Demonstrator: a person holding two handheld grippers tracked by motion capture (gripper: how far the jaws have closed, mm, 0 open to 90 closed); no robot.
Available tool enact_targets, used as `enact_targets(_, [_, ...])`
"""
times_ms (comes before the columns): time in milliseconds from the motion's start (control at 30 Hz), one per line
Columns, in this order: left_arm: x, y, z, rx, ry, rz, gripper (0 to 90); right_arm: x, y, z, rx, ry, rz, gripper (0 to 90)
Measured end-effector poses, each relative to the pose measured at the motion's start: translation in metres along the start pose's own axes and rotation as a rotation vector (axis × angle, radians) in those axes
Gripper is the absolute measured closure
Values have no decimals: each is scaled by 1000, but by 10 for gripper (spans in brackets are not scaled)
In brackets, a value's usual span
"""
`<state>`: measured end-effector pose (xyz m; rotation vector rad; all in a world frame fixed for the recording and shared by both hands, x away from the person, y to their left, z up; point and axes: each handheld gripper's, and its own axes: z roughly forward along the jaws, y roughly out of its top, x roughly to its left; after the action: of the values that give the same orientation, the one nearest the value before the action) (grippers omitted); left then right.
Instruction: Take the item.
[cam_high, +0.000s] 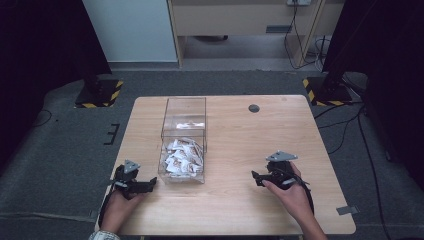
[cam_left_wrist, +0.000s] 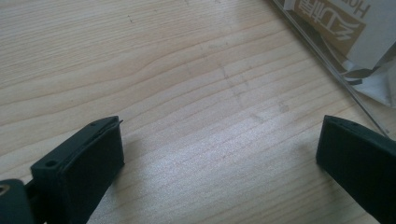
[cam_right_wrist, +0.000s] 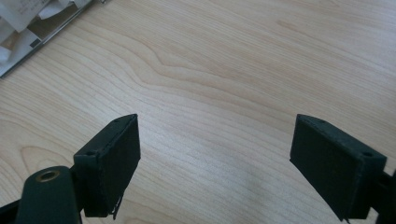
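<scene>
Clear plastic box (cam_high: 183, 131) of crinkled white packets (cam_high: 182, 157) on pale woodgrain table (cam_high: 240, 150); both matte-black, blocky claws, left claw (cam_high: 150, 183) and right claw (cam_high: 256, 178), spread, empty.

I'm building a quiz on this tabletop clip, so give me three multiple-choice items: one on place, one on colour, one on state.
1. Where is the clear plastic box?
A. between the two hand-held grippers
B. on the floor
C. at the table's right edge

2. What colour are the paper packets in it?
A. red
B. mostly white
C. black

3. How do the left hand-held gripper jaws stand?
A. shut on a packet
B. shut, empty
C. open, empty

Key: A, the box stands on the light wooden table between them; B, white packets show through the wall; C, only bare wood lies between the jaws.
</scene>
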<state>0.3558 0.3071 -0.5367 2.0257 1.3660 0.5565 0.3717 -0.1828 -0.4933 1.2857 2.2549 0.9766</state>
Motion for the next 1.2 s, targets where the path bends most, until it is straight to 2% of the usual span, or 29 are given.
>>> enact_targets(600, [0, 0, 0, 0, 0, 0, 0, 13, 21, -2, -1, 28, -48, 204])
enact_targets(733, [0, 0, 0, 0, 0, 0, 0, 18, 25, -4, -10, 48, -52, 200])
enact_targets(1200, [0, 0, 0, 0, 0, 0, 0, 27, 40, -7, -10, 60, -99, 235])
